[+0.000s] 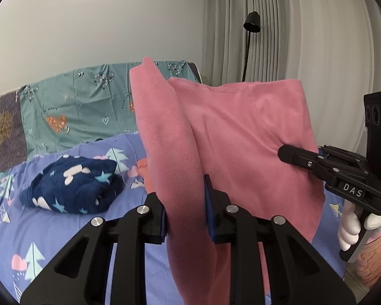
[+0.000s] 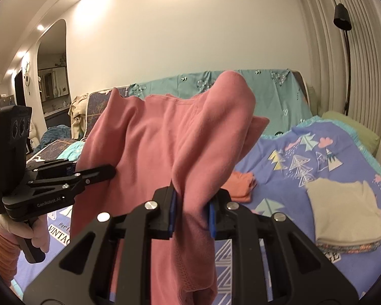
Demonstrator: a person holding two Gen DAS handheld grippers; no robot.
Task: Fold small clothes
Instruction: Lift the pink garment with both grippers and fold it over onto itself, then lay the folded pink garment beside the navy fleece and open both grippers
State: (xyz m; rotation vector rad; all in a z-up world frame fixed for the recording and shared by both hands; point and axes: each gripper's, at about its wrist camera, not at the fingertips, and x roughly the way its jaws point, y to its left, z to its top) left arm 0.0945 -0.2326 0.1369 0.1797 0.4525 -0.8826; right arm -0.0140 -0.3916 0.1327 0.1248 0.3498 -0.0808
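The pink garment [image 1: 231, 137] hangs in the air above the bed, held up by both grippers. The left gripper [image 1: 185, 218] has a thick bunch of the pink cloth between its blue pads [image 1: 208, 218], and the jaws are pressed tight on it. The cloth sticks up above these jaws and also hangs down below them. The right gripper [image 2: 191, 213] is clamped on another bunch of the same garment, with cloth flopping over the top and dangling under the jaws. The garment stretches across from one gripper to the other.

Below it lies the purple bedsheet [image 1: 63, 228] with tree pictures. On the sheet sit a dark blue starry bundle [image 1: 73, 185], a folded orange cloth [image 2: 241, 185] and a folded beige cloth [image 2: 343, 213].
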